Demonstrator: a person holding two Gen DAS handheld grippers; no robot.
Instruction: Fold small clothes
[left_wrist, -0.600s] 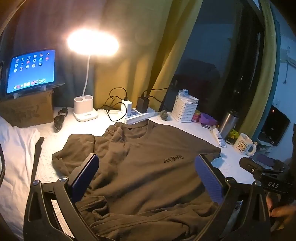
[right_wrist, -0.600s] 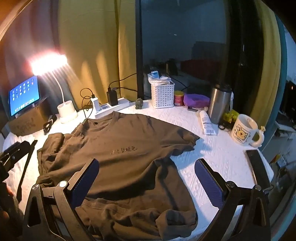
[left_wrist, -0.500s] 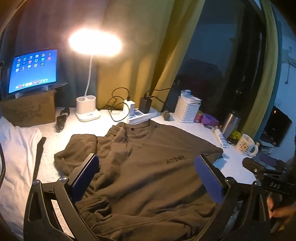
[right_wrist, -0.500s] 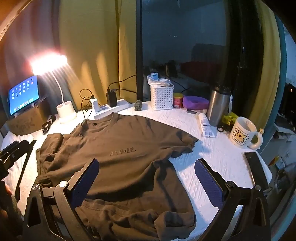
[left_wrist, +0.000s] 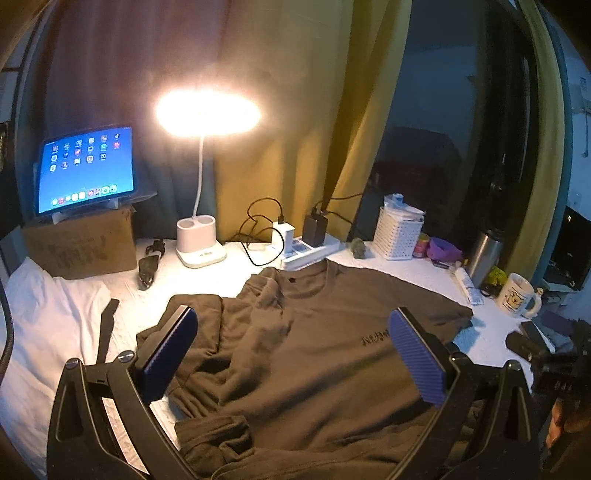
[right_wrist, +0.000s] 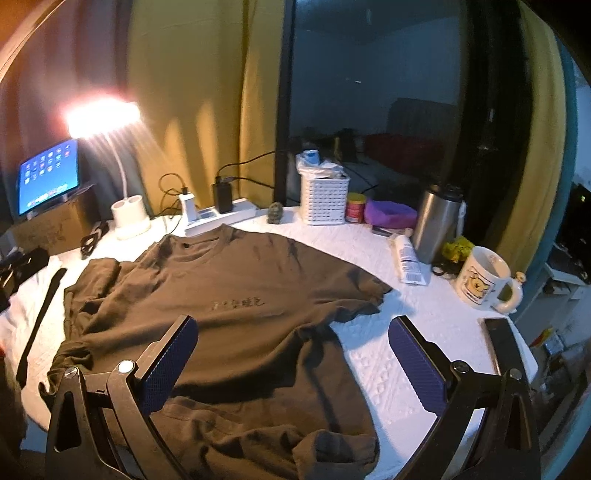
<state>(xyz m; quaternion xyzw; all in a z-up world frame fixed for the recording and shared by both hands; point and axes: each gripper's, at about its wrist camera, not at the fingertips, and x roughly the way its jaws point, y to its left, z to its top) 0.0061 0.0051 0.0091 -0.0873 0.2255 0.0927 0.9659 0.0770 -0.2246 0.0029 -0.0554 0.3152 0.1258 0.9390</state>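
A dark brown T-shirt (left_wrist: 325, 354) lies front up on the white table cover, collar toward the far side, small dark lettering on the chest. Its left sleeve is crumpled and its hem is bunched near me. It also shows in the right wrist view (right_wrist: 236, 310). My left gripper (left_wrist: 291, 354) is open and empty, held above the shirt's left half. My right gripper (right_wrist: 291, 358) is open and empty, held above the shirt's lower right part and the white cover beside it.
Along the far edge stand a lit desk lamp (left_wrist: 201, 243), a tablet (left_wrist: 86, 170) on a cardboard box, a power strip (left_wrist: 310, 249), a white basket (right_wrist: 325, 199), a steel tumbler (right_wrist: 437, 221) and a mug (right_wrist: 484, 280). A dark phone (right_wrist: 504, 343) lies at right. A white cloth (left_wrist: 40, 325) lies at left.
Both grippers have drawn back slightly toward me and lifted a little. The shirt has not moved. Both grippers stay open.
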